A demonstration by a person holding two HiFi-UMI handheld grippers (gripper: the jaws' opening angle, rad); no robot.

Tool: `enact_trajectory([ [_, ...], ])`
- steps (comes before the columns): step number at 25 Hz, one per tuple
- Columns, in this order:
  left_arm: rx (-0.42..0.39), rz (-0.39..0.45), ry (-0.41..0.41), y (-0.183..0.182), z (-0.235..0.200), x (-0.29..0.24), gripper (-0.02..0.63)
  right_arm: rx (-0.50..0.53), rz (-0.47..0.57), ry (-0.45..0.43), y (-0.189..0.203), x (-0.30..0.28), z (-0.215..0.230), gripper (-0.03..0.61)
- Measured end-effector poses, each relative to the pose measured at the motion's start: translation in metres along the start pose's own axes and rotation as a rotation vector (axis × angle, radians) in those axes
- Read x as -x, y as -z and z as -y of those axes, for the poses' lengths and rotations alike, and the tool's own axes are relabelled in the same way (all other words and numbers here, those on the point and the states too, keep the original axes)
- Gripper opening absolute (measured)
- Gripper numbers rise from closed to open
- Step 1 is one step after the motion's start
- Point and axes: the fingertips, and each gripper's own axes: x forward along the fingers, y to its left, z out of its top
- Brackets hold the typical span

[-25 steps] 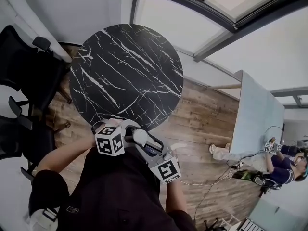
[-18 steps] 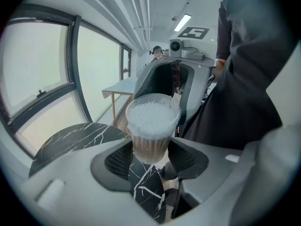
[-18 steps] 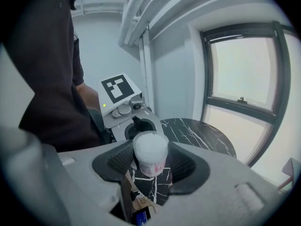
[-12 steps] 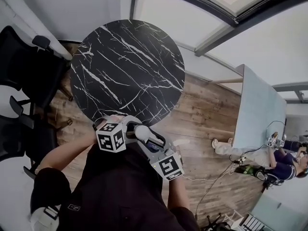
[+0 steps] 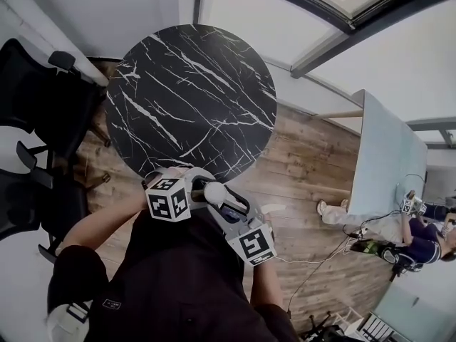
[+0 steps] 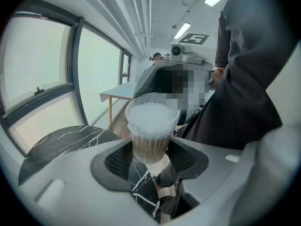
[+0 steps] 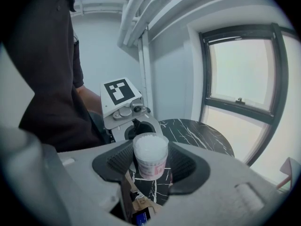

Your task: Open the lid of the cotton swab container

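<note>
1. Jaws of the left gripper (image 6: 150, 156) were clamped on the cotton swab container (image 6: 149, 145), low on its body. They held it up in the air near the black table (image 5: 192, 91).
2. The lid (image 6: 151, 111) looked still on, I think, so opening it was still left to do.
3. The right gripper (image 7: 151, 160) squeezed the same container from the other side.
4. A pink label (image 7: 150, 170) was on the container, but its words were too small to read.

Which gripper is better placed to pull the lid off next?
Probably right. The right gripper clasps the cotton swab container up near its lid; the left gripper clamps the lower body, lid clear above its jaws, suited to steadying.
</note>
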Motion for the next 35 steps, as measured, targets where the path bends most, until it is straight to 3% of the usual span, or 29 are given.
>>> enact_trajectory([
  [35, -0.023, -0.001, 0.007, -0.001, 0.007, -0.005, 0.241, -0.019, 0.049, -0.013, -0.019, -0.001, -0.002, 0.23],
])
